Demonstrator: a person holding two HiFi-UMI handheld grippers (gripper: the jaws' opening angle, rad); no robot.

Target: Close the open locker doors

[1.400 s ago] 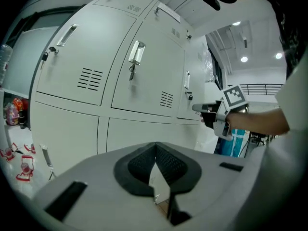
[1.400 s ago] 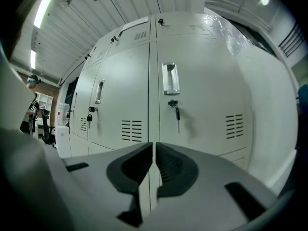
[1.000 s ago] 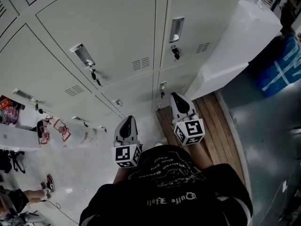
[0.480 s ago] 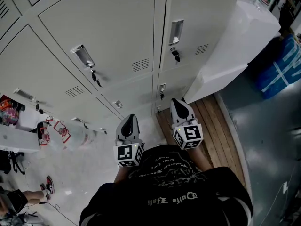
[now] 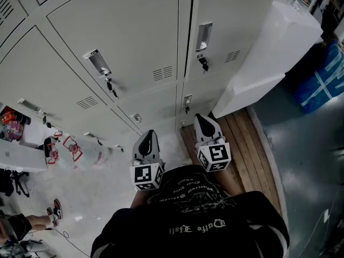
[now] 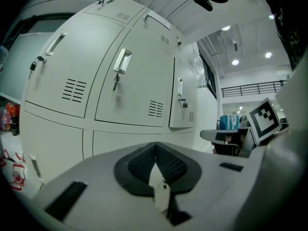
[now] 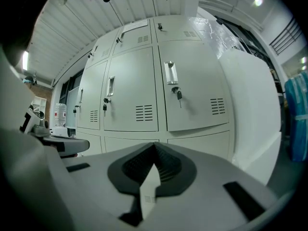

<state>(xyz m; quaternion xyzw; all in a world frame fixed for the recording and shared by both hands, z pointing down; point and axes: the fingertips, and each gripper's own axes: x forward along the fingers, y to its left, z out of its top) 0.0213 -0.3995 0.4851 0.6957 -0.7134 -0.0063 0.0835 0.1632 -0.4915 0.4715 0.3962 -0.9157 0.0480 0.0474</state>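
A bank of pale grey lockers (image 5: 123, 42) stands in front of me, each door with a recessed handle (image 5: 97, 62) and a hanging key. The doors straight ahead (image 7: 134, 93) lie flush. At the far left an opening shows colourful things (image 5: 11, 127), and a white panel (image 5: 16, 160) juts out below it, perhaps an open door. My left gripper (image 5: 146, 143) and right gripper (image 5: 206, 123) hang side by side short of the lower lockers, touching nothing. The left gripper's (image 6: 155, 149) jaws meet and hold nothing. The right gripper (image 7: 154, 149) is shut and empty too.
A broad white panel (image 5: 269, 47) sticks out at the right end of the lockers, above wooden floorboards (image 5: 244, 144). A blue bag (image 5: 322, 82) lies on the grey floor further right. Wrapped bottles (image 5: 80, 153) sit at the left, and a person's foot (image 5: 55, 211) shows lower left.
In the head view the right gripper has drawn back slightly toward the person's body. The left gripper has stayed where it was.
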